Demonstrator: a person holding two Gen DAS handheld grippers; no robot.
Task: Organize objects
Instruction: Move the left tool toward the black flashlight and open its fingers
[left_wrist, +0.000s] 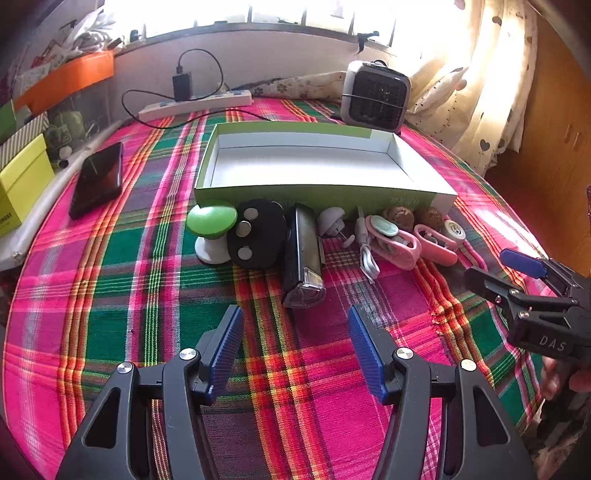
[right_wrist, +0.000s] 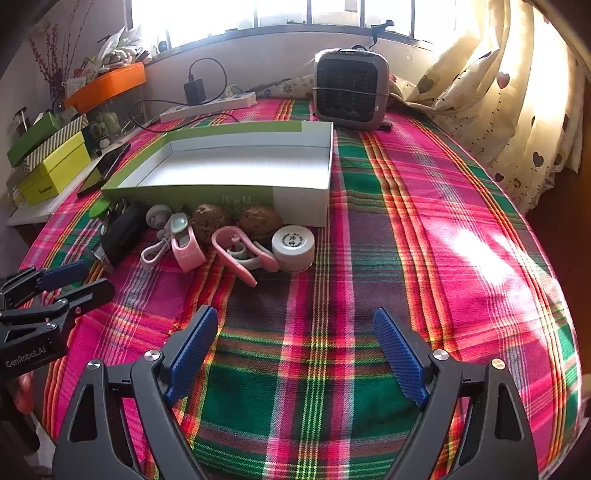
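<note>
Home setting, likely a living room or bedroom: plaid tablecloth (right_wrist: 406, 221) on table under a barred window (right_wrist: 295, 14), heart-print curtain (right_wrist: 517, 110), small heater (right_wrist: 351, 88), power strip (right_wrist: 210, 105), stacked boxes (right_wrist: 55, 162).

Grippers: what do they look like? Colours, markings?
Both alike: black plastic linkage arms with silver pivot screws and blue ribbed pads. The left gripper reads "GenRobot.AI" on its side; the right gripper shows "DAS". No cables or sleeves visible.
</note>
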